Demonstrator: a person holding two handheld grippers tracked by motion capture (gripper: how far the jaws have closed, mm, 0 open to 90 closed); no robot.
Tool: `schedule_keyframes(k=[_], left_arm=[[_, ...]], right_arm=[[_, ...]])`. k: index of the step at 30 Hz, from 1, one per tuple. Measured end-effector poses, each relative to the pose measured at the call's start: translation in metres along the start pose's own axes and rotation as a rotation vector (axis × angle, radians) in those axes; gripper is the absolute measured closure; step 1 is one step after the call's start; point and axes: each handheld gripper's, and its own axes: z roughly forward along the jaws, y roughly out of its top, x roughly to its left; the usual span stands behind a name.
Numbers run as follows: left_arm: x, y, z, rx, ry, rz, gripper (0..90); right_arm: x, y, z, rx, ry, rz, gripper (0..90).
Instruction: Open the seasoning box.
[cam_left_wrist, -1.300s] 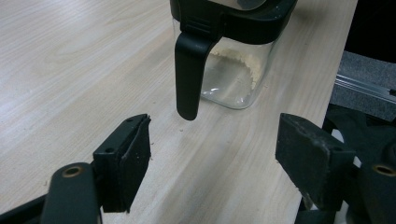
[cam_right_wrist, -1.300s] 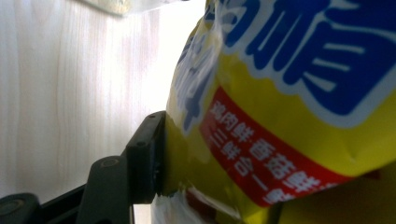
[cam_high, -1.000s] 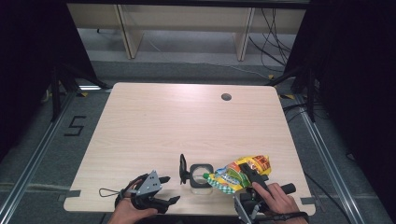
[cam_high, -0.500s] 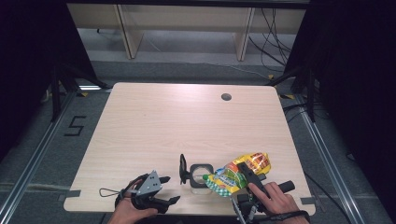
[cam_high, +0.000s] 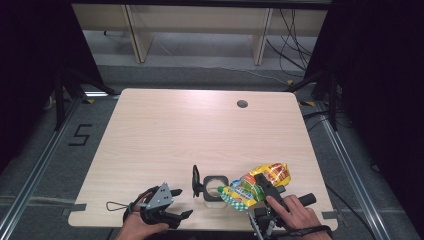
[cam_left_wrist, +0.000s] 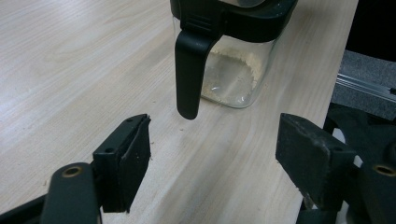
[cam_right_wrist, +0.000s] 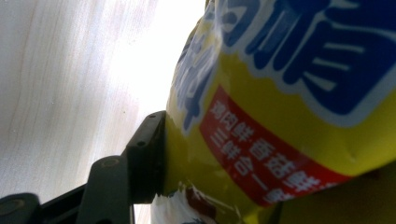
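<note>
Broadly, the wooden table (cam_high: 165, 135) takes up most of the high view, with a small round hole (cam_high: 242, 104) near its far edge. Close to the near edge, right of centre, a yellow snack bag (cam_high: 257, 182) with blue lettering and a red band is tilted, its lower end over a clear jar (cam_high: 216, 187) with a black rim. The right gripper (cam_high: 263, 186) has its jaws clamped on the bag; in the right gripper view one black pad presses against the yellow wrapper (cam_right_wrist: 280, 121). The jar (cam_left_wrist: 231, 70) stands upright on the table and holds a thin layer of pale powder; its black handle (cam_left_wrist: 189, 74) faces the left gripper (cam_left_wrist: 212, 161). That gripper (cam_high: 175, 202) rests near the table's front edge, left of the jar, with its jaws wide apart and nothing between them.
</note>
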Motion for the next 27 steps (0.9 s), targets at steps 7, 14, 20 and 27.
schedule_keyframes(k=[7, 14, 20, 27], left_arm=[[0.0006, 0.0002, -0.0004, -0.001, 0.001, 0.008, 25.9], [0.0, -0.0002, 0.0005, -0.002, -0.001, 0.002, 25.8], [0.0003, 0.0002, -0.0003, -0.002, 0.01, 0.009, 25.9], [0.0002, -0.0001, 0.0004, -0.007, 0.006, 0.01, 26.2]], right_arm=[[-0.0002, 0.0001, 0.0027, -0.03, -0.044, -0.044, 42.0], [-0.0005, 0.0016, 0.0, -0.003, -0.046, -0.062, 42.0], [-0.0001, 0.0029, 0.0004, -0.011, -0.076, -0.087, 42.1], [-0.0013, 0.0039, -0.0002, -0.011, -0.1, -0.093, 42.2]])
